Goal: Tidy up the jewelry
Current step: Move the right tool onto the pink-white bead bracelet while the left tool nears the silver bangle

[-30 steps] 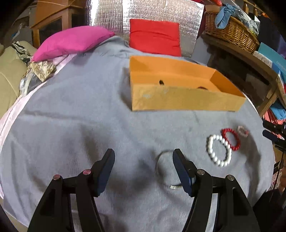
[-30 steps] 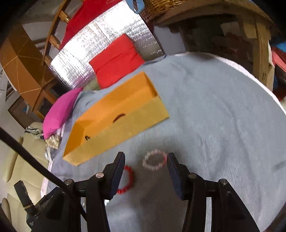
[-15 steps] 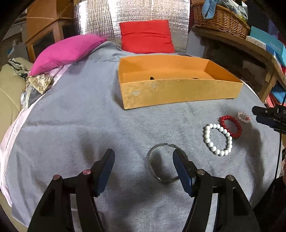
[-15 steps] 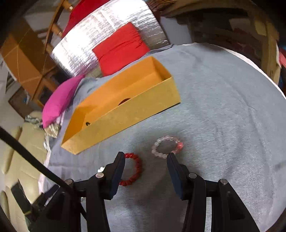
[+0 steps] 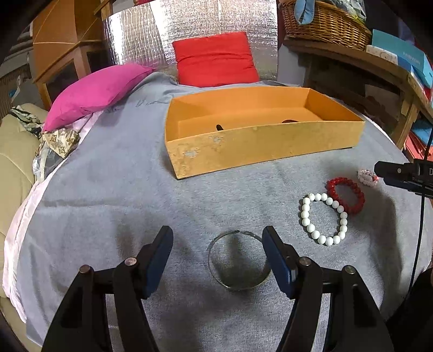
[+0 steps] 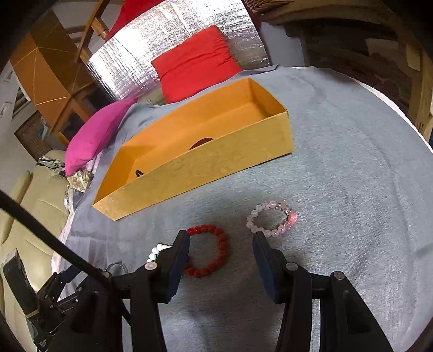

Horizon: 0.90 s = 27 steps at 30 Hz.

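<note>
An open orange box (image 5: 254,146) stands on the grey cloth, also in the right wrist view (image 6: 216,159); dark items lie inside. My left gripper (image 5: 217,238) is open above a thin metal bangle (image 5: 238,285). To its right lie a white bead bracelet (image 5: 305,216), a red bead bracelet (image 5: 354,205) and a pink bead bracelet (image 5: 366,177). My right gripper (image 6: 220,241) is open, with the red bracelet (image 6: 222,243) between its fingers and the pink bracelet (image 6: 259,209) just ahead to the right. The white bracelet (image 6: 157,249) shows partly at its left finger.
A magenta cushion (image 5: 94,92) and a red cushion (image 5: 213,58) lie beyond the box. A wooden shelf with a wicker basket (image 5: 324,24) stands to the right. The cloth-covered table edge (image 5: 21,216) curves along the left, beside a beige sofa (image 5: 13,162).
Both grippers have drawn back and tilted; the box and bracelets sit farther ahead in view. The red bracelet now lies between the right fingers, the pink one ahead to the right. Both stay open.
</note>
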{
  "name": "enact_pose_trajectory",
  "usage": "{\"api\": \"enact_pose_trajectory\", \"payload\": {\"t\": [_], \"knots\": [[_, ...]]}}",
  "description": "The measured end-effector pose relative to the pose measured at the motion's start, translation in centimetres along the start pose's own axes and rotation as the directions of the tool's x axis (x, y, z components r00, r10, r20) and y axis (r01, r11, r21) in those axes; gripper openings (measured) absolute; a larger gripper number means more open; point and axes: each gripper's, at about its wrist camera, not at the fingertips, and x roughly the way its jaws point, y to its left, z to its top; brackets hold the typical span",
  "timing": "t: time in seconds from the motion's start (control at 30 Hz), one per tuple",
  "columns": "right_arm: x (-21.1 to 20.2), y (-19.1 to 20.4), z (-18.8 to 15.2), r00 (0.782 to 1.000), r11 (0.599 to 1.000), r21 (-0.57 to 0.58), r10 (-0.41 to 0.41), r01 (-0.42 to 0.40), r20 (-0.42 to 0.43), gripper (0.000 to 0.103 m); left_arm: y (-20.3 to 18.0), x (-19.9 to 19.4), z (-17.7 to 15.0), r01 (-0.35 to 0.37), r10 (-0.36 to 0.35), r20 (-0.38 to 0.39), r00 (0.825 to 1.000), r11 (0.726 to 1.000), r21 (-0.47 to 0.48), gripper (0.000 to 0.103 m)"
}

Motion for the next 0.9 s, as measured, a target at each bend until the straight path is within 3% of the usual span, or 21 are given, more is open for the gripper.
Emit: {"api": "enact_pose_trajectory", "payload": {"t": [0.9], "knots": [[-0.7,-1.5,0.3,1.0,0.999,0.04,-0.002,0.002,0.006,0.053,-2.0,0.5,0.1,-0.018,0.018,-0.007,1.0,0.998,0.06,0.069]]}}
